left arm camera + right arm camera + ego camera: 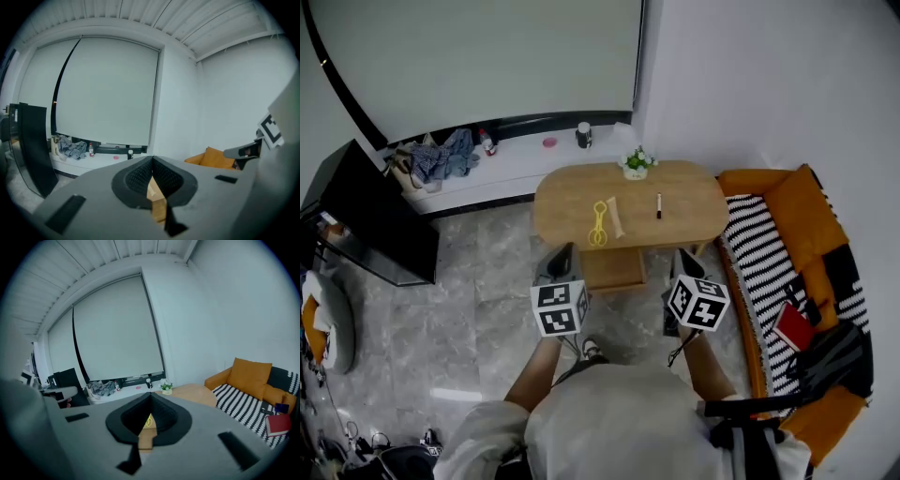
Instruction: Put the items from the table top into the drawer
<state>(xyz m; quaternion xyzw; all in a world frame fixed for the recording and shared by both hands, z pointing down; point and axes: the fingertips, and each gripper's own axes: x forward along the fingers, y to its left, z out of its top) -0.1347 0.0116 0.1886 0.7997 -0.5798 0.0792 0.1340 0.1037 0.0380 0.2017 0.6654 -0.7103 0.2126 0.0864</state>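
Table (158,206) mostly behind left tongs (151,160)

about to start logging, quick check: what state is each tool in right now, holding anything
Left tool: closed, holding nothing.
Right tool: closed, holding nothing.

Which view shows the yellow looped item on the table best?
Head view: the yellow looped item lies whole on the table. Right gripper view catches a sliver between its fingers; left gripper view shows only wood.
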